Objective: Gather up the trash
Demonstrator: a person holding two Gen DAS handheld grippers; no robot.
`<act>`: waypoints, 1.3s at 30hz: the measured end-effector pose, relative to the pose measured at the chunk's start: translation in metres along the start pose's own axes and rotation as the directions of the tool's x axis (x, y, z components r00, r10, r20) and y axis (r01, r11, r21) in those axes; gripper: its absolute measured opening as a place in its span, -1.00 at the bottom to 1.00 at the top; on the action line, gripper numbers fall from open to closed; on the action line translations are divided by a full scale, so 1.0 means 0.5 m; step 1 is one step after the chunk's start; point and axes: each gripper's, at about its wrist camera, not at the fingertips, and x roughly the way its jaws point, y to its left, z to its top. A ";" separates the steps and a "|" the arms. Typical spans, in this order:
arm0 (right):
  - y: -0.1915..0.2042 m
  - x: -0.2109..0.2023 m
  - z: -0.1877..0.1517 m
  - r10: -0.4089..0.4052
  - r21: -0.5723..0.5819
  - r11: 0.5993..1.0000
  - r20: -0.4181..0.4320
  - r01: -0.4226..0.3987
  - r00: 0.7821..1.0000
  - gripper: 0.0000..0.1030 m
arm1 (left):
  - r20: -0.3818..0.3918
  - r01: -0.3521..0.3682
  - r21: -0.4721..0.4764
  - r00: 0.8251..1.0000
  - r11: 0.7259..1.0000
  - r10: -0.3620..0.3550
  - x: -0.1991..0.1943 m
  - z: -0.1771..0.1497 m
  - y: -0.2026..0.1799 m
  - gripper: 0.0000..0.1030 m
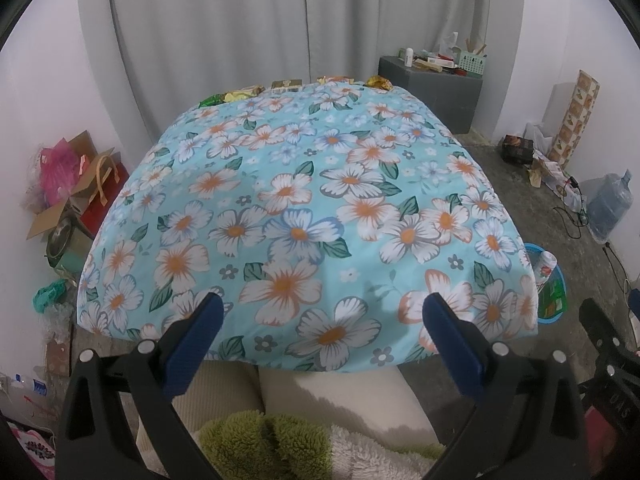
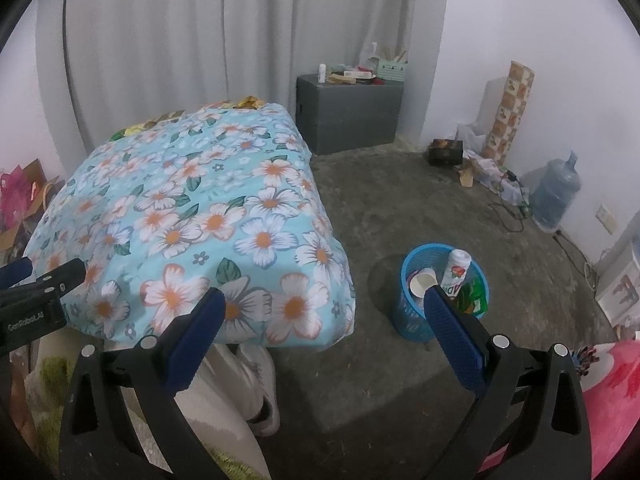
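A table under a blue floral cloth (image 1: 312, 200) fills the left wrist view. Several crumpled wrappers (image 1: 240, 94) and a yellow wrapper (image 1: 378, 81) lie along its far edge. My left gripper (image 1: 323, 312) is open and empty over the near edge. A blue mesh trash basket (image 2: 416, 316) stands on the floor right of the table, holding a paper cup (image 2: 422, 282), a white bottle (image 2: 456, 270) and a green packet. My right gripper (image 2: 324, 312) is open and empty, near the table's front right corner (image 2: 320, 280). The basket also shows in the left wrist view (image 1: 554, 312).
A grey cabinet (image 2: 348, 114) with small items stands at the back by the curtain. A water jug (image 2: 556, 192), cables and boxes line the right wall. Bags and cardboard (image 1: 76, 196) pile up left of the table. The floor is bare concrete.
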 end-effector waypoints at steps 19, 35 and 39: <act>-0.001 -0.001 0.001 0.010 0.001 1.000 0.001 -0.010 1.000 0.85 | -0.002 0.000 0.001 1.000 1.000 0.000 0.000 0.000 0.000 0.89; -0.002 -0.001 0.002 0.013 0.003 1.000 0.000 -0.013 1.000 0.85 | -0.002 0.000 0.002 1.000 1.000 0.000 0.001 -0.001 -0.001 0.89; -0.002 -0.003 0.005 0.017 -0.002 1.000 0.002 -0.017 1.000 0.85 | -0.001 0.001 0.001 1.000 1.000 -0.001 -0.001 0.000 -0.001 0.89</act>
